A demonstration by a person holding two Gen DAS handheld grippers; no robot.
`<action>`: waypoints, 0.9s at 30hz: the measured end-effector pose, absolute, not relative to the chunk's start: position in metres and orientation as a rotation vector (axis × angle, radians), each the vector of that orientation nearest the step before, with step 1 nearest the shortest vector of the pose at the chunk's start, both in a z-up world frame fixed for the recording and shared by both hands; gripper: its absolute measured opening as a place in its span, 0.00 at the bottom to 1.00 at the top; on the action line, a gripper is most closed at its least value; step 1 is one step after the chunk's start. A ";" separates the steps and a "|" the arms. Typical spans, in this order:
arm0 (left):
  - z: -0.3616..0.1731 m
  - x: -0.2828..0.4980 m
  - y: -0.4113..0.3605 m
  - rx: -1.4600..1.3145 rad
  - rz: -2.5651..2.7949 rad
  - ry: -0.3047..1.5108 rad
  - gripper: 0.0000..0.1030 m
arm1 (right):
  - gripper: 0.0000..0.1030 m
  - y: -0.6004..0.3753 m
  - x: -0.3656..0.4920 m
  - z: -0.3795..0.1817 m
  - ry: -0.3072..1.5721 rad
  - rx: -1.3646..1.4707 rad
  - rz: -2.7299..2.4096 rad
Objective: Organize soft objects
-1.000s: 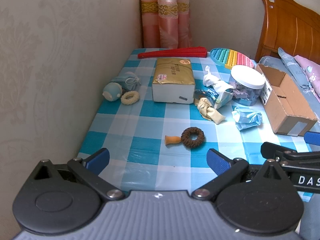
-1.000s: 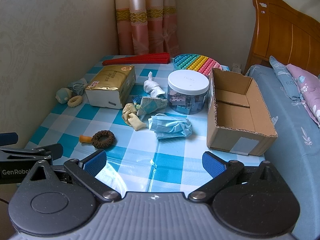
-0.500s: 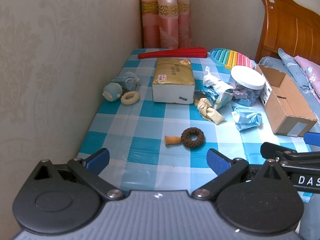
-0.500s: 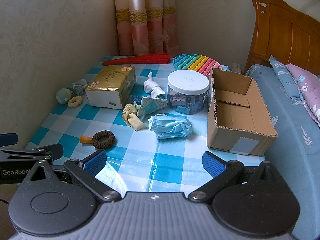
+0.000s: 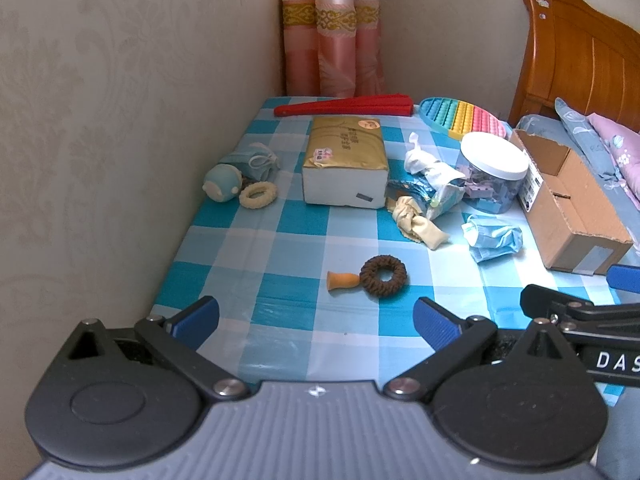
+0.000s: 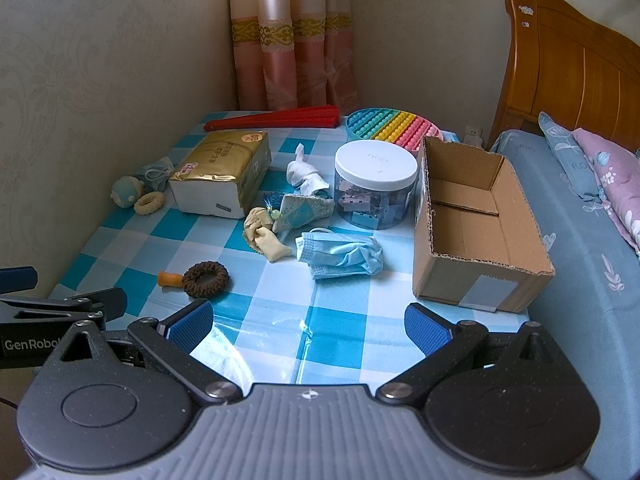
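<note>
Checked plastic tablecloth point(image 6: 280, 320), glossy. Open corrugated cardboard box point(image 6: 476, 240) at right edge, nothing in it. Crumpled blue face mask point(image 6: 340, 254) mid-table, left of box. Ribbed brown hair tie point(image 5: 383, 275) nearer. Left gripper point(image 5: 316, 316) and right gripper point(image 6: 308, 322) both spread wide, holding nothing.

Ahead of the right claw point(image 6: 308, 326), a glossy plastic cloth covers the counter point(image 6: 344, 328); right of it, a matt cardboard box point(image 6: 476, 280); beyond, a shiny gold-wrapped pack point(image 6: 222, 160).
</note>
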State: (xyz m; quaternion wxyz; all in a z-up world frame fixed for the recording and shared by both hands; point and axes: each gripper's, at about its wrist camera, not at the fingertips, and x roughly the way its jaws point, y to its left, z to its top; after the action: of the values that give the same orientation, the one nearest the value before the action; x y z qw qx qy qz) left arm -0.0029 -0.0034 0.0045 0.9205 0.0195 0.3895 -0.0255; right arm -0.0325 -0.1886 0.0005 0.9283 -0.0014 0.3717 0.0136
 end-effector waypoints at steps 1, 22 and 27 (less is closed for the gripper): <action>0.004 -0.003 -0.004 0.040 -0.054 0.801 0.99 | 1.00 -0.188 -0.032 0.000 0.762 -0.004 0.028; -0.018 0.018 0.007 0.028 -0.108 0.797 0.99 | 1.00 -0.180 -0.015 -0.015 0.763 -0.066 0.097; -0.026 0.023 0.012 0.027 -0.121 0.757 0.99 | 1.00 -0.178 -0.006 -0.026 0.761 -0.084 0.134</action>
State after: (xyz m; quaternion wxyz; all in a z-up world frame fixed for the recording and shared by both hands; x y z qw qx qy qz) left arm 0.0229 0.0119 -0.0262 0.9274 0.0130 0.3691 -0.0588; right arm -0.0065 -0.1785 -0.0256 0.9254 -0.0407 0.3710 0.0654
